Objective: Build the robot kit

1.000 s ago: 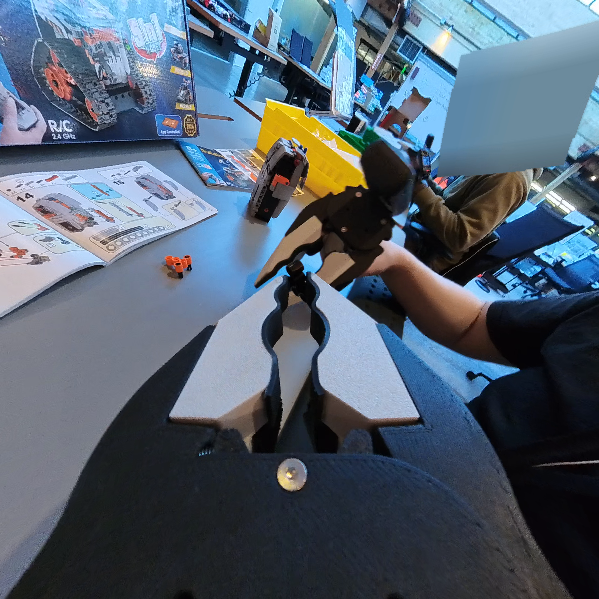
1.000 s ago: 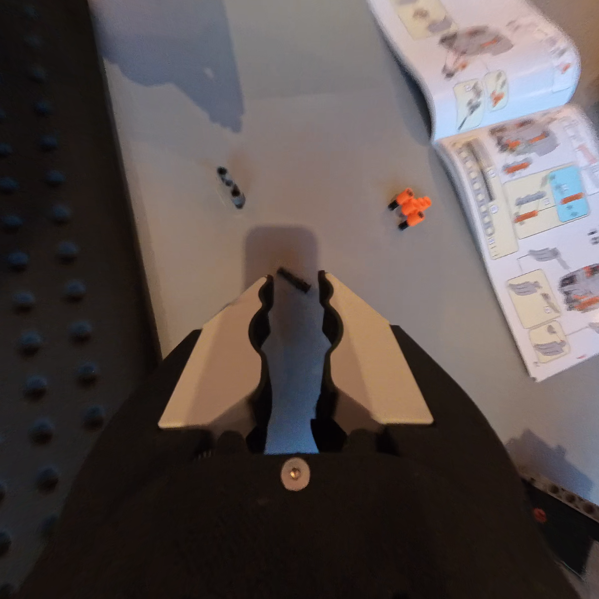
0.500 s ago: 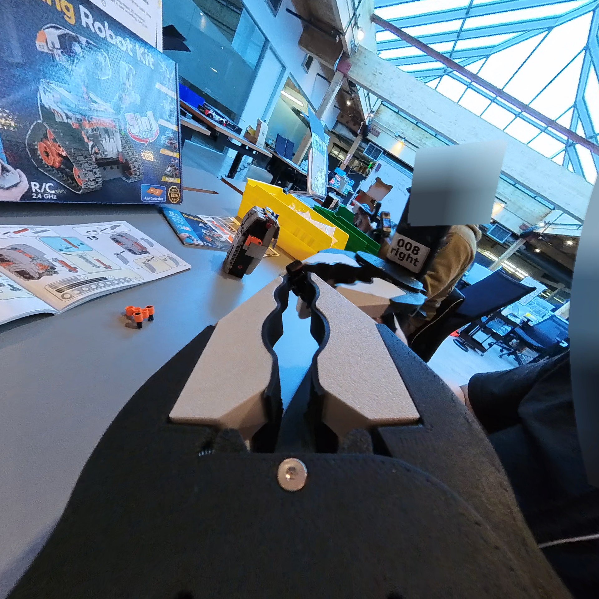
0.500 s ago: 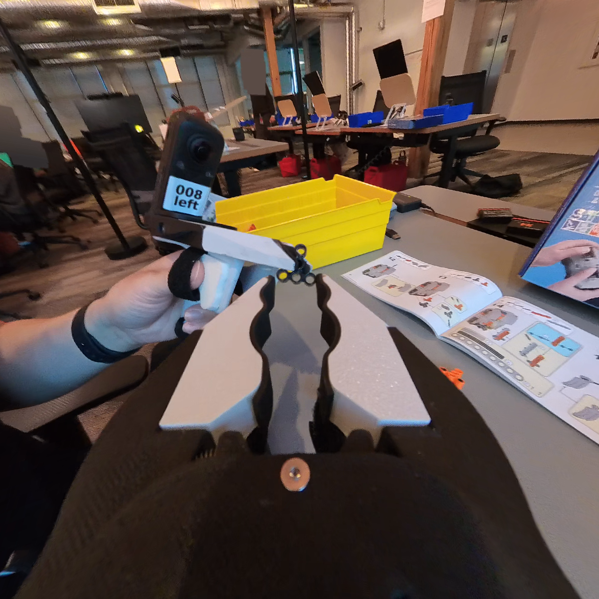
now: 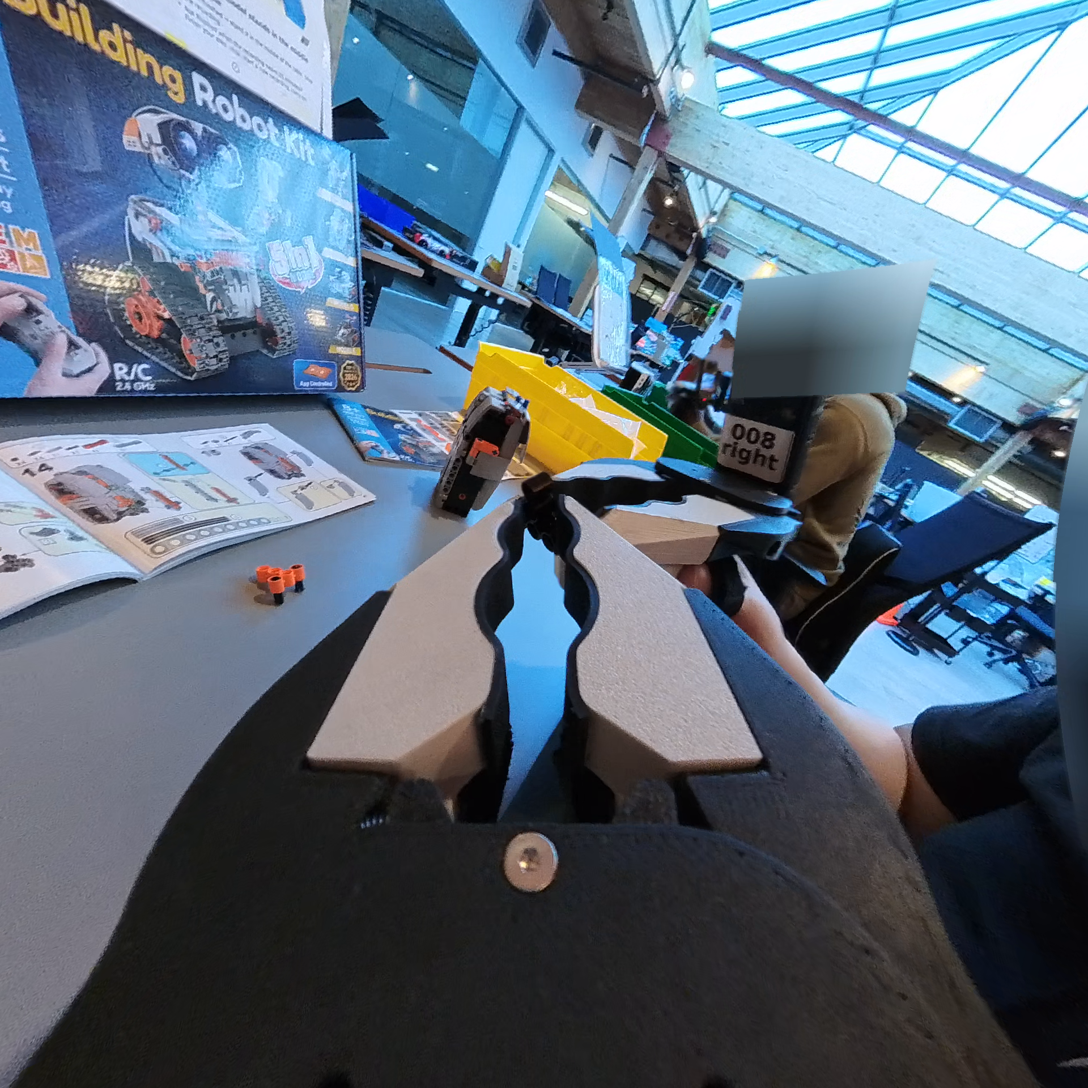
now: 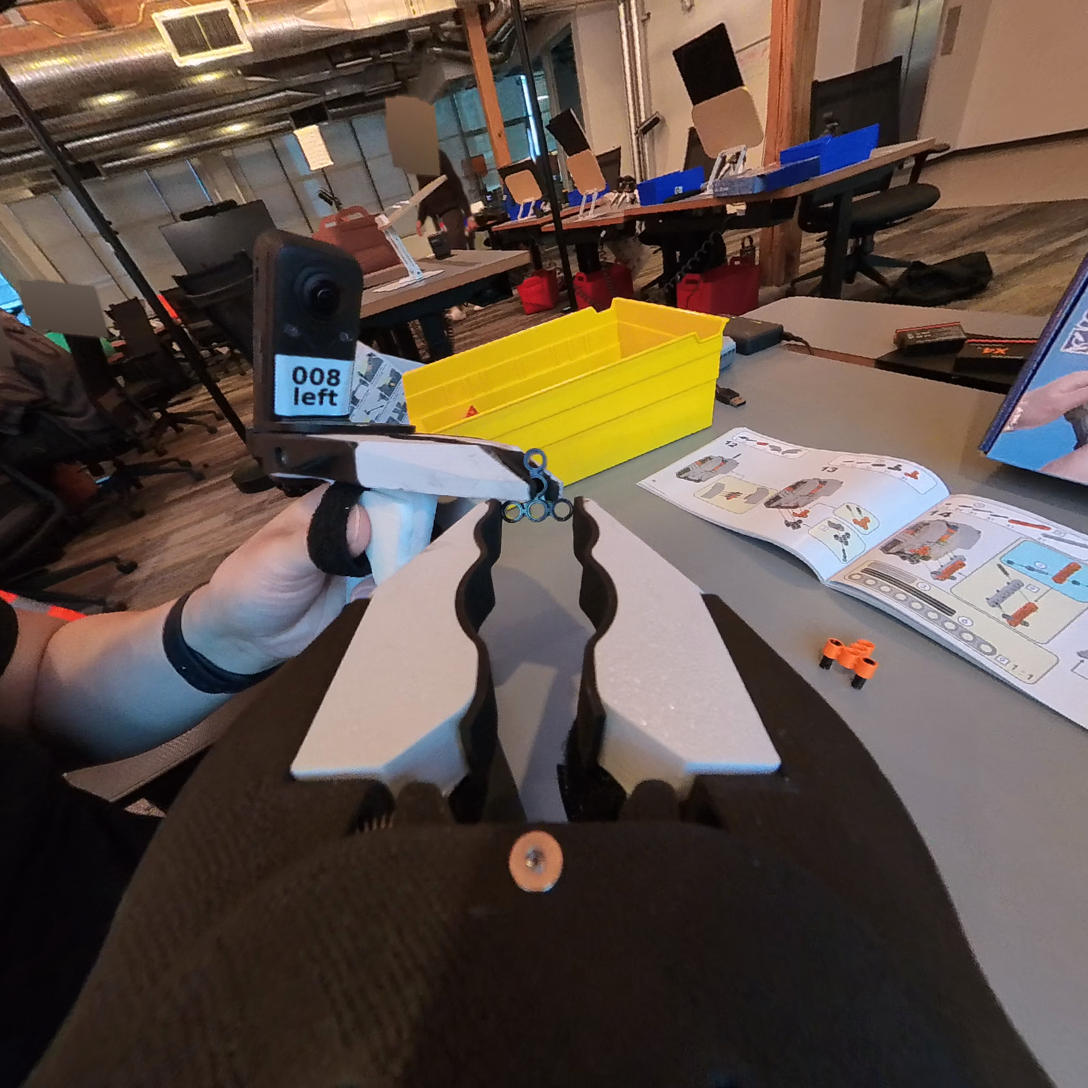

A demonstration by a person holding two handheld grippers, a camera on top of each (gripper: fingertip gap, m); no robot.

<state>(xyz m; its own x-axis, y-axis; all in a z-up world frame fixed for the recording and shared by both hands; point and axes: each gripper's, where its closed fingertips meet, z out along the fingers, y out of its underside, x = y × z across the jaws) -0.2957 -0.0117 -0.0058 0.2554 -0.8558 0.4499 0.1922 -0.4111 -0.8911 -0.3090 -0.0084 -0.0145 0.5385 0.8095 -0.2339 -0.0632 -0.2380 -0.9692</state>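
My left gripper [image 5: 538,511] is shut on a small black L-shaped beam with round holes [image 6: 537,507] and holds it in the air above the grey table [image 5: 147,677]. My right gripper [image 6: 537,511] faces it tip to tip. Its jaws stand narrowly apart on either side of the beam's lower row of holes. In the left wrist view the right gripper [image 5: 538,486] carries a small black pin [image 5: 533,484] at its tip, pressed against the beam. The beam hides the pin in the right wrist view. The left gripper [image 6: 538,477] comes in from the left there.
An orange connector piece [image 5: 279,580] lies loose on the table beside an open instruction booklet [image 5: 176,500]. A partly built grey model [image 5: 486,453], a yellow bin [image 6: 565,377], a green bin [image 5: 659,424] and the kit box [image 5: 176,235] stand farther back. A person sits beyond the table. Less than 4 cm separates the two grippers' tips. The orange connector piece [image 5: 279,580] is about equally far from each gripper, around 20 cm. Look for it in the right wrist view [image 6: 852,659] too.
The right gripper, pointing down at the table with the pin a second ago, has lifted and turned level to meet the left gripper's beam. The left gripper has tilted upward.
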